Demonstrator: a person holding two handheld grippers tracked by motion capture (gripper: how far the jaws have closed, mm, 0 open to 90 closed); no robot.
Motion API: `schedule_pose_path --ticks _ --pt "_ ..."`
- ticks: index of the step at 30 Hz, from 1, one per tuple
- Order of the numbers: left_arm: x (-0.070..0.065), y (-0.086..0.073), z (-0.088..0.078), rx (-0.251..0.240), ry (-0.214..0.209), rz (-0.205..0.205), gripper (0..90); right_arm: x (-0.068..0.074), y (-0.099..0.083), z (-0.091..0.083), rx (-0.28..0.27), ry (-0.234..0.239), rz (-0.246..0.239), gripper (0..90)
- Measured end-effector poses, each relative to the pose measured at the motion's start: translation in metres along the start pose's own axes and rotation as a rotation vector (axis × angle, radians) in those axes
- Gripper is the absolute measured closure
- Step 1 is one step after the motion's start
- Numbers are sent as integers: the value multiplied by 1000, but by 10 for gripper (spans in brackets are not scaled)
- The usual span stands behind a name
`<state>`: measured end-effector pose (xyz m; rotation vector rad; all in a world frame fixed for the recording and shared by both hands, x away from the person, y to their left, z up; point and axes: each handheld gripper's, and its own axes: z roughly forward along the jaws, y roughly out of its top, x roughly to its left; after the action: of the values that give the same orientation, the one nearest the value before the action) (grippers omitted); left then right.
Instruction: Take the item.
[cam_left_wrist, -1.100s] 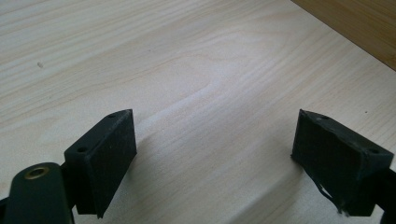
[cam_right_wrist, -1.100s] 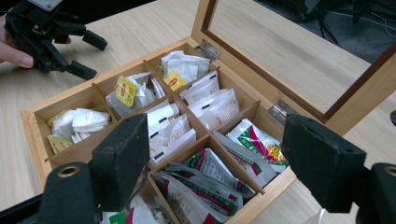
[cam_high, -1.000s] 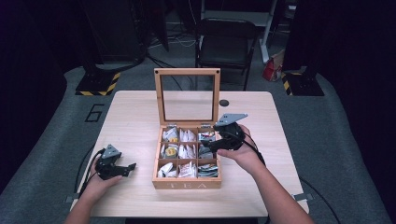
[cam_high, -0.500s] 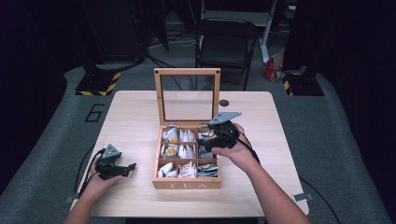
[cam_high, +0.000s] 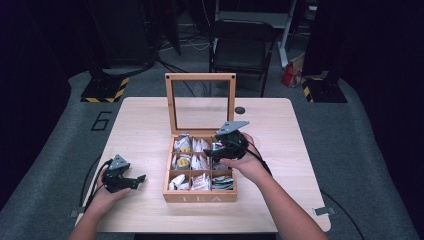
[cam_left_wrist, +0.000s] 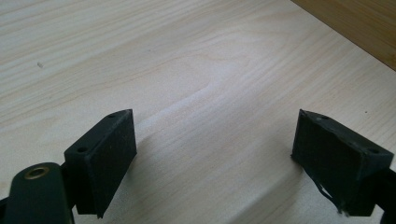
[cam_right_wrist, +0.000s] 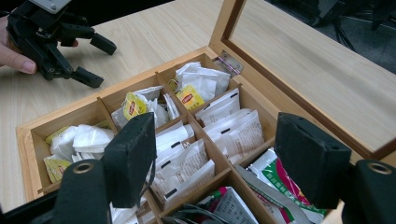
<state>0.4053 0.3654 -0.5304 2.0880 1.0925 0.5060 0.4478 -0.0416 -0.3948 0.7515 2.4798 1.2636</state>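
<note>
A wooden tea box (cam_high: 200, 197) stands open in the middle of the table, its glass lid (cam_high: 200, 77) upright at the back. Its compartments hold white tea bags (cam_right_wrist: 187, 158), yellow-labelled bags (cam_right_wrist: 189, 99) and a green packet (cam_right_wrist: 280, 177). My right gripper (cam_high: 220, 150) hovers over the box's right-hand column, pointing down into it. Its jaws (cam_right_wrist: 215, 158) have just been closing a little, but they stand apart with nothing pressed between them. My left gripper (cam_high: 140, 181) rests on the table left of the box, open and empty (cam_left_wrist: 215, 149).
The pale wooden table (cam_left_wrist: 187, 70) has bare room on both sides of the box. A small dark round object (cam_high: 240, 110) lies behind the lid on the right. A black folding chair (cam_high: 240, 45) stands beyond the table's far edge.
My right gripper has shifted slightly left and lower over the box's compartments. The left gripper has stayed in place.
</note>
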Motion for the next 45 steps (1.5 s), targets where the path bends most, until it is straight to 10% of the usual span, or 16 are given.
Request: schedule_pose_path --ticks 45 --pt "0 0 0 -1 -1 -3 131 23 5 60 62 165 -54 557"
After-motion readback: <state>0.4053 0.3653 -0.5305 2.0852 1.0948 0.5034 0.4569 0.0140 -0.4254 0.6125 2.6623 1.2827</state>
